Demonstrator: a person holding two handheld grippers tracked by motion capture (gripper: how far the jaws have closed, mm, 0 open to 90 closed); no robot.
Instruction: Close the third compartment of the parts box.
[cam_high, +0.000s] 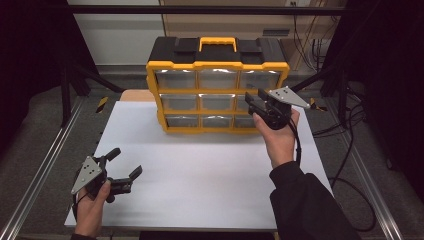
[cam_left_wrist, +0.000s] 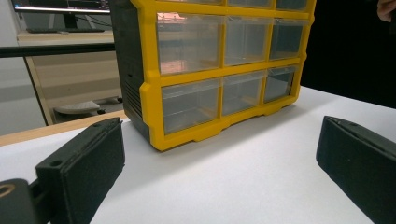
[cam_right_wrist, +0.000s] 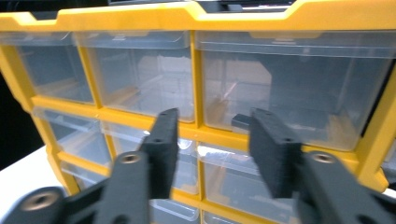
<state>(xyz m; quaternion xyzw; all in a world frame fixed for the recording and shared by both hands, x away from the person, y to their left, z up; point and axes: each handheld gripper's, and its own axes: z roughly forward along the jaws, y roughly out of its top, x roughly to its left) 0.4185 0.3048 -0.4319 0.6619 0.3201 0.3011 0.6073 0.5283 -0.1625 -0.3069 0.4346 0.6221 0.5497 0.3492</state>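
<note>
The drawer cabinet (cam_high: 217, 85), a yellow frame with 3 rows of 3 clear drawers and a black top with a yellow handle, stands at the far side of the white table (cam_high: 200, 170). The right gripper (cam_high: 256, 101) is held up against its right column, at about the middle row; its jaws stand partly open with nothing between them. In the right gripper view the 2 black jaws frame the yellow bar under the upper drawers, and a small dark object (cam_right_wrist: 242, 121) lies in the drawer (cam_right_wrist: 294, 88) just behind the right jaw. The step looks like working a drawer on the right side. To do it well, centre the jaws on that drawer's front lip rather than on the yellow divider, close only on the lip, and move straight along the drawer's slide so the cabinet does not tip or skid. The left gripper (cam_high: 124, 165) rests low near the table's front left corner, jaws wide apart and empty; it could steady the cabinet.
</note>
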